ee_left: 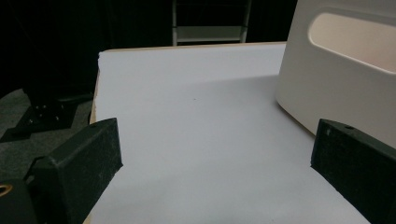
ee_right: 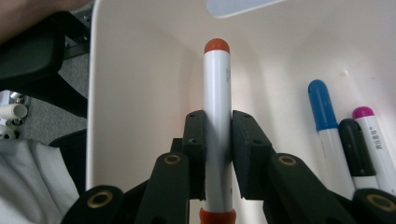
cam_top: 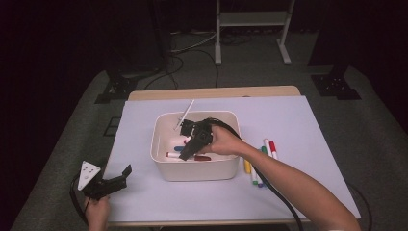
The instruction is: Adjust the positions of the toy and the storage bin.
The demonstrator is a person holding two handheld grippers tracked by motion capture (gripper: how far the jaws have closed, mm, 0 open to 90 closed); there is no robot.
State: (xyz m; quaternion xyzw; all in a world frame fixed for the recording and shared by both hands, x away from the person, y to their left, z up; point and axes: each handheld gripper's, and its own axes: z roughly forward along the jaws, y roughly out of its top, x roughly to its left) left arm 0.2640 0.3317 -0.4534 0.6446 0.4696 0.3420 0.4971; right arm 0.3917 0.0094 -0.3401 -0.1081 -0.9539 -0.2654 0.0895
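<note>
- Clamping an orange-capped marker (ee_right: 218, 126) lengthwise, the right gripper (ee_right: 218, 140) hangs inside the white bin (cam_top: 161, 166), low enough to drop it cleanly.
- Blue, black and magenta markers (ee_right: 350, 144) lie just right of it.
- More markers (cam_top: 262, 161) wait right of the bin.
- Left gripper (ee_left: 210, 163) idles near-left, jaws wide apart, empty.

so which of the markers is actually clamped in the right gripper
The orange-capped marker: the right gripper is shut on its white barrel inside the white bin. The blue-capped, black-capped and magenta-capped markers lie loose beside it.
</note>
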